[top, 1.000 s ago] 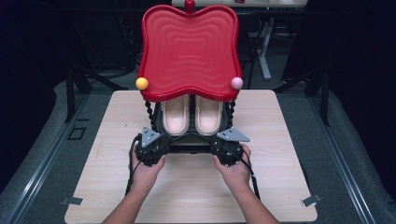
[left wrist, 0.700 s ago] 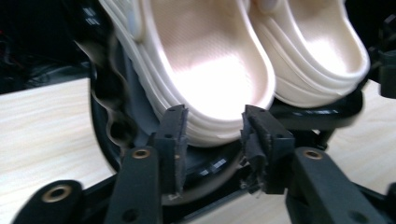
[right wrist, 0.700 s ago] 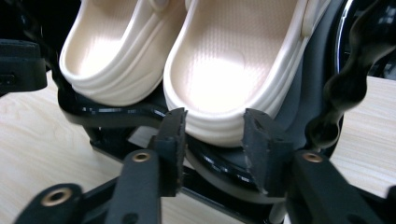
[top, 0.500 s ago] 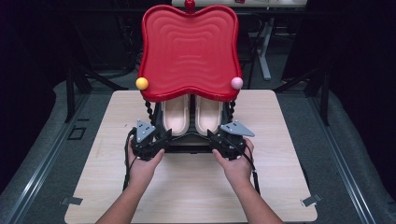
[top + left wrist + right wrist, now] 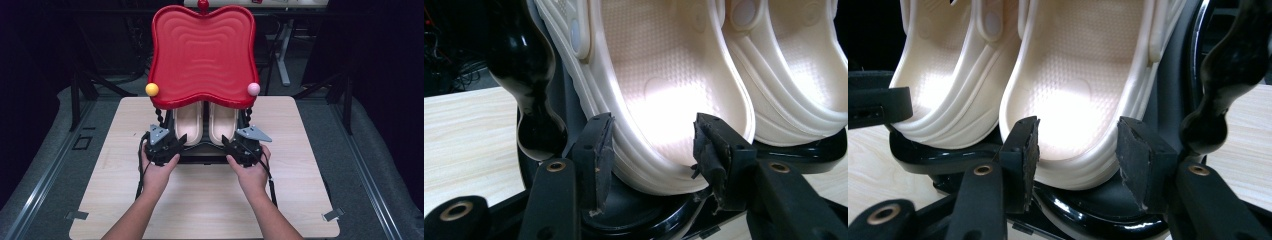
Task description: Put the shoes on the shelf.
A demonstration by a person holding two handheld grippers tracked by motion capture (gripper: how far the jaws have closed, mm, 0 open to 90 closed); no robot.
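A pair of cream clogs is held heel-down in a black stand (image 5: 202,156) under a raised red lid (image 5: 202,55), near the middle of the table (image 5: 100,200) and closer to its far edge. The left clog (image 5: 188,122) and the right clog (image 5: 223,122) are set side by side, touching or nearly so.

The left gripper (image 5: 176,145) is positioned at the heel of the left clog. In the left gripper view, its jaws are seen spread apart on either side of the heel (image 5: 659,165), with the left pad (image 5: 600,155) close against the rim; firm contact cannot be confirmed.

The right gripper (image 5: 230,146) is positioned at the heel of the right clog. In the right gripper view, its jaws are likewise spread, with the heel (image 5: 1073,150) between them and nothing clamped.

A yellow ball (image 5: 152,89) and a pink ball (image 5: 254,89) are fixed at the lid's lower corners.
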